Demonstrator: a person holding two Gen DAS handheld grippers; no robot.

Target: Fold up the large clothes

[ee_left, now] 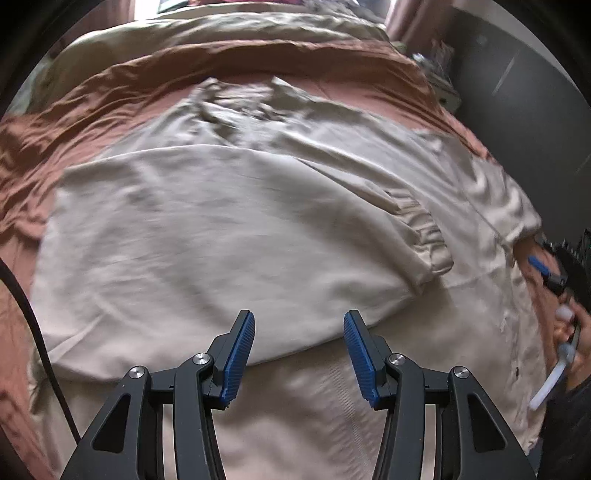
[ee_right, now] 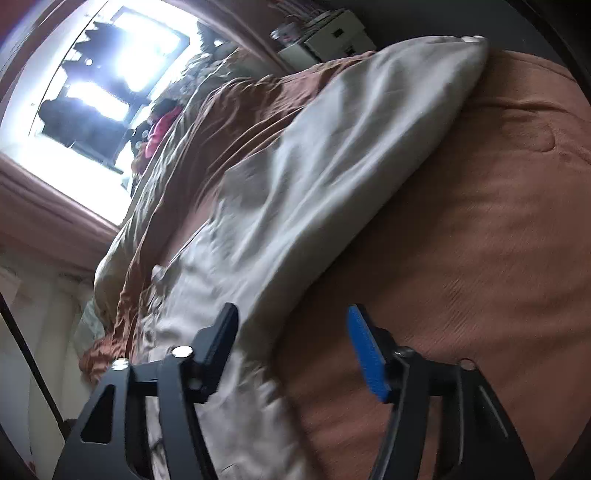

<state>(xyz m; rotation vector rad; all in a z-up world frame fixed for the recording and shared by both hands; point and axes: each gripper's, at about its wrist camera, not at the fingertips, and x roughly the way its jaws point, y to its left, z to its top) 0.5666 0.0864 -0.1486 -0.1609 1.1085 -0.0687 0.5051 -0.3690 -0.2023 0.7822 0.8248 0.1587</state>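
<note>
A large cream garment (ee_left: 221, 229) lies spread over a rust-brown bedsheet (ee_left: 74, 110), with one layer folded over and a gathered cuff near the right. My left gripper (ee_left: 299, 332) hovers over its near part, pointing down, jaws apart with nothing pinched between the blue pads. In the right wrist view the same garment (ee_right: 314, 166) runs as a long band up the sheet (ee_right: 480, 221). My right gripper (ee_right: 291, 325) stands open above its edge, gripping nothing. The left wrist view also catches the right gripper's blue fingertip (ee_left: 535, 262) and a hand (ee_left: 569, 325) by the garment's right side.
A beige blanket (ee_left: 221, 33) lies bunched at the bed's far end. A bright window (ee_right: 110, 74) and pinkish curtains stand behind it. Cluttered boxes (ee_right: 325, 40) sit past the bed's corner. Dark furniture (ee_left: 517, 92) flanks the right side. A black cable (ee_left: 37, 332) hangs at left.
</note>
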